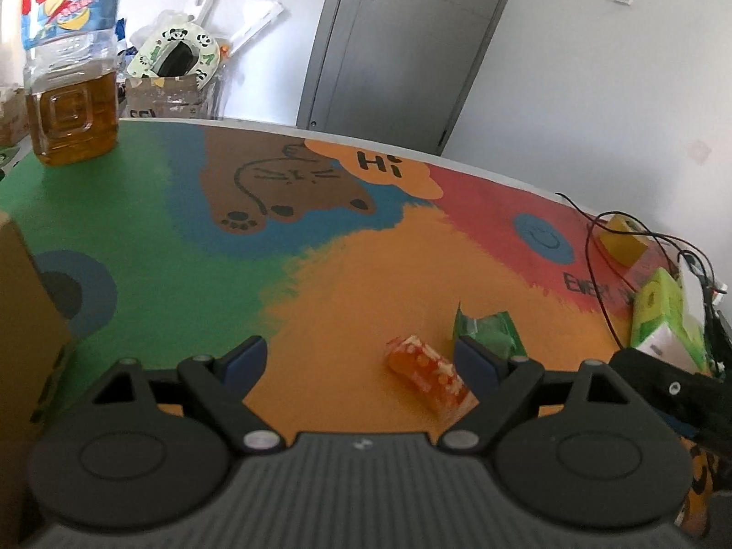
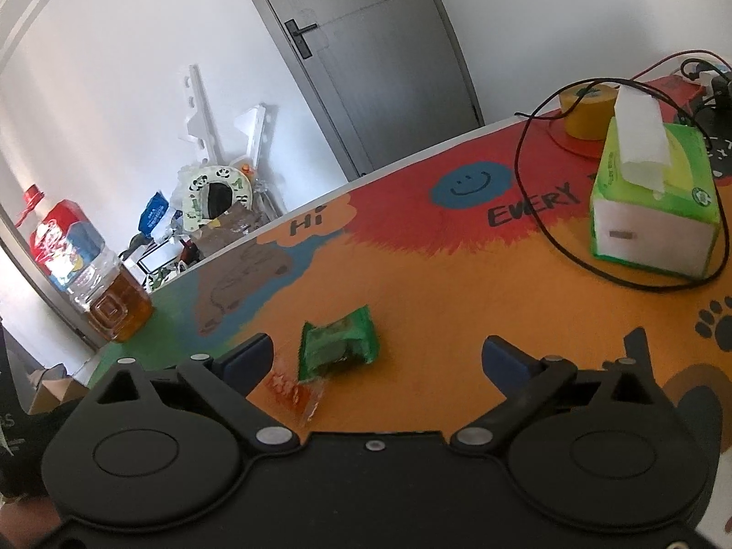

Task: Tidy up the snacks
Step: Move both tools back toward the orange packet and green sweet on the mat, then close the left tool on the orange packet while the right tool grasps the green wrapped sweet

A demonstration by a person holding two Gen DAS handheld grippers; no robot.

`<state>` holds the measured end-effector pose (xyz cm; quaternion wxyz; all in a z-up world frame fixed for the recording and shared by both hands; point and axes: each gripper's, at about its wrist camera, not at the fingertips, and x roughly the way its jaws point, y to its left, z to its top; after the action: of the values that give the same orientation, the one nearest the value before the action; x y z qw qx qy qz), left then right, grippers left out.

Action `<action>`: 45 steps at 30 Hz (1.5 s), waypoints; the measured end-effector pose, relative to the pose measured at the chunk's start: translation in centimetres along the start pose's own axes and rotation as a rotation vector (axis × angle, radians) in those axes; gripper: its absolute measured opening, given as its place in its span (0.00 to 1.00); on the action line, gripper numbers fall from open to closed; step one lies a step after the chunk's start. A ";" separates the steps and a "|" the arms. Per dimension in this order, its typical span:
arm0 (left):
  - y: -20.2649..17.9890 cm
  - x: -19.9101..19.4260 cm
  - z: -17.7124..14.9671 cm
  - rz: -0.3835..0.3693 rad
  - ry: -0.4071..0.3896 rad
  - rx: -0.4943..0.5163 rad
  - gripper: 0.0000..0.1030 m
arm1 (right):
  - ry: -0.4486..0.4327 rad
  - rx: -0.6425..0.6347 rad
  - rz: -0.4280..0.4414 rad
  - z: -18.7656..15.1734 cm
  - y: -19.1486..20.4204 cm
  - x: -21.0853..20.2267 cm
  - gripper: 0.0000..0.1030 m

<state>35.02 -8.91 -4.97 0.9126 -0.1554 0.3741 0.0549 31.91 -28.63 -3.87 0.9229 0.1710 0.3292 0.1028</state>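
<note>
Tissue box (image 2: 654, 201), yellow tape roll (image 2: 588, 110), amber-liquid bottle (image 1: 68, 64), perhaps tea.

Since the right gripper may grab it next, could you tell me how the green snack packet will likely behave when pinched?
The green packet looks like thin crinkled film, so it will probably crumple. It seems light and may slide on the smooth table. It lies flat, so rolling is unlikely.

Ahead of me stands a closed grey door with a dark lever handle (image 1: 402, 41) in a plain white wall (image 2: 114, 91). My bright multicoloured cartoon-printed tabletop (image 1: 183, 238) fills the foreground in daylight.
</note>
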 end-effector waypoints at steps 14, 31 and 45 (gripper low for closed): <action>-1.2 2.1 -1.0 0.057 0.014 0.080 0.85 | 0.054 0.017 0.000 0.6 -1.0 3.5 0.96; 3.6 0.3 0.0 0.043 0.018 -0.003 0.63 | 0.089 -0.082 -0.012 0.0 2.3 7.1 0.93; 1.2 0.8 0.0 0.010 -0.001 0.005 0.63 | 0.110 -0.054 0.041 -0.2 1.4 7.3 0.29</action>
<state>35.38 -7.79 -5.79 0.9128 -0.1513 0.3748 0.0586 37.23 -25.11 -7.66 0.9055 0.1468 0.3728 0.1397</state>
